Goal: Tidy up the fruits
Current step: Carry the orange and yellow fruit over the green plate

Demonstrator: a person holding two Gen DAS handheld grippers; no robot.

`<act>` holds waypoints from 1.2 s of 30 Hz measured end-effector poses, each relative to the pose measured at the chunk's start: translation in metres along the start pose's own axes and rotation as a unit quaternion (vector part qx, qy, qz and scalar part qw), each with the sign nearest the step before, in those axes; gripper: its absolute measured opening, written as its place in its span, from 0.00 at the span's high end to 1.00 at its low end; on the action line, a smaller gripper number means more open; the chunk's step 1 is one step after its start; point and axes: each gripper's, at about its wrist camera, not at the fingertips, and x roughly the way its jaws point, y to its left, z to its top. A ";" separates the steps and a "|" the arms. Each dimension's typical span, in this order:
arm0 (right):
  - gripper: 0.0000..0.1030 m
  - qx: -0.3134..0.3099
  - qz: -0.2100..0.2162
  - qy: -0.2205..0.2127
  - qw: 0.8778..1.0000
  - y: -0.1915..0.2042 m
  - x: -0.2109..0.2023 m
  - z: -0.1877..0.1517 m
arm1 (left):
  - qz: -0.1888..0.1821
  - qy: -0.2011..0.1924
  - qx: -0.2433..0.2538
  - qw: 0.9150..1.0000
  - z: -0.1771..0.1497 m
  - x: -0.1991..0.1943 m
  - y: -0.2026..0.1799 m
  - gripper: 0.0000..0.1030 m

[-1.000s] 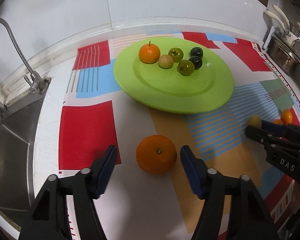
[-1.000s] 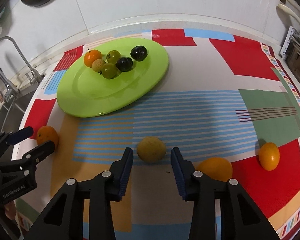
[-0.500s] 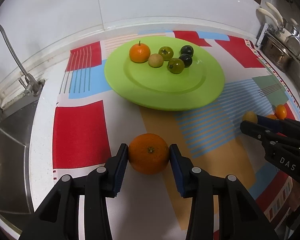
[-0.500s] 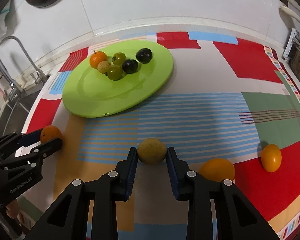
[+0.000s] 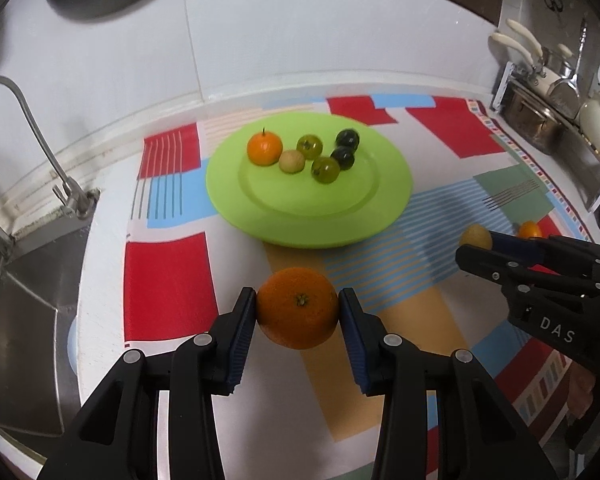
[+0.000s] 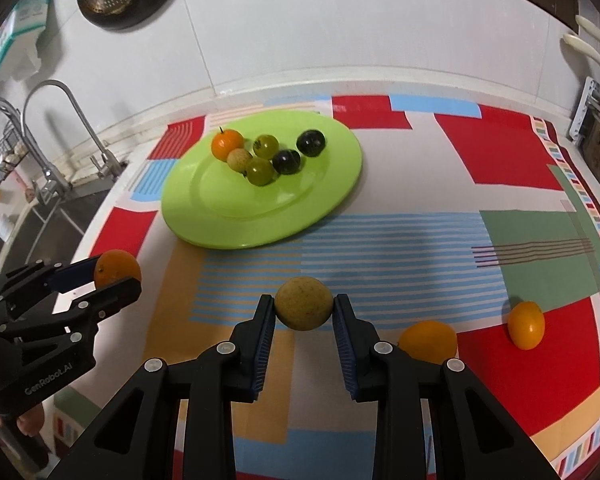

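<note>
The left gripper (image 5: pixel 298 310) is clamped on a large round orange with a dimpled skin (image 5: pixel 298 307), its blue ribbed pads pressing the fruit's two sides, its jaws having just closed in on it; the right gripper (image 6: pixel 304 312) is clamped the same way on a round yellow-brown speckled fruit (image 6: pixel 304 302). Both fruits sit just above the colourful patchwork tablecloth (image 6: pixel 500 152), near its front edge. The step in hand looks like carrying each fruit to the round lime-green plate (image 5: pixel 392 184), which lies further back on the cloth. To do it well, I would keep both grips steady, lift high enough to clear the plate's raised rim, and set each fruit on the bare front half of the plate rather than dropping it, since round fruit will likely roll. The far part of the plate is already taken by a small stemmed orange (image 5: pixel 264 148), a small tan fruit (image 5: pixel 292 161), two green fruits (image 5: pixel 325 169) and two dark, near-black fruits (image 5: pixel 343 157), clustered close together; a careless release could knock them about. Two more orange fruits (image 6: pixel 526 324) lie on the cloth to the right, not yet collected. A steel sink with a curved tap (image 5: pixel 40 148) lies off the left edge of the cloth, where a dropped fruit could roll. The two grippers are heading for the same plate, so they may crowd each other.
</note>
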 end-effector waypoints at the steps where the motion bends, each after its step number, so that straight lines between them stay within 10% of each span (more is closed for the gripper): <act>1: 0.70 -0.001 0.001 -0.002 1.000 0.000 -0.002 0.000 | 0.000 -0.004 0.001 1.000 0.001 -0.004 -0.001 0.60; 36: 0.70 -0.025 0.022 -0.087 0.996 0.021 -0.042 0.049 | 0.009 -0.090 0.025 0.996 0.049 -0.041 0.000 0.60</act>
